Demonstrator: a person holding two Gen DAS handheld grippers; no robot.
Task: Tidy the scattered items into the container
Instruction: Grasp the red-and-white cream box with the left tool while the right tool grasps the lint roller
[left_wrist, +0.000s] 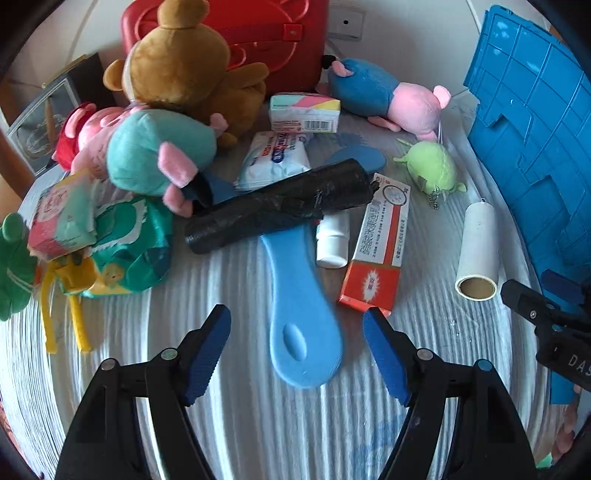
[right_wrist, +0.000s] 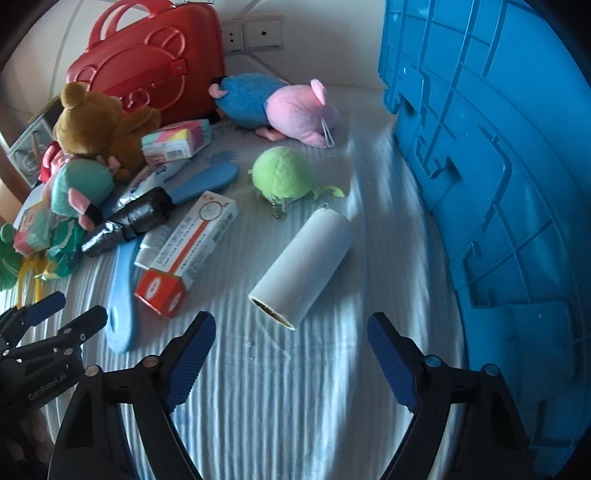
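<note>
**Both grippers poised open over the cluttered bed**

The left gripper hovered low over the striped bedcover, its jaws spread wide and empty, with the rounded end of a blue plastic paddle lying between and just ahead of its fingertips. The paddle ran away from the gripper under a black roll of bags. Beside it lay a white bottle and a red-and-white medicine box.

The right gripper pointed forward at a similar low angle, jaws likewise spread and holding nothing. The white paper-core roll lay just ahead of its fingertips, open end toward the camera. Beyond it sat a green plush keychain and a blue-and-pink plush mouse.

The blue plastic crate, the container, stood at the right edge of the bed, close beside the right gripper. A brown teddy bear and a red case sat at the back, with tissue packs among the pile.
</note>
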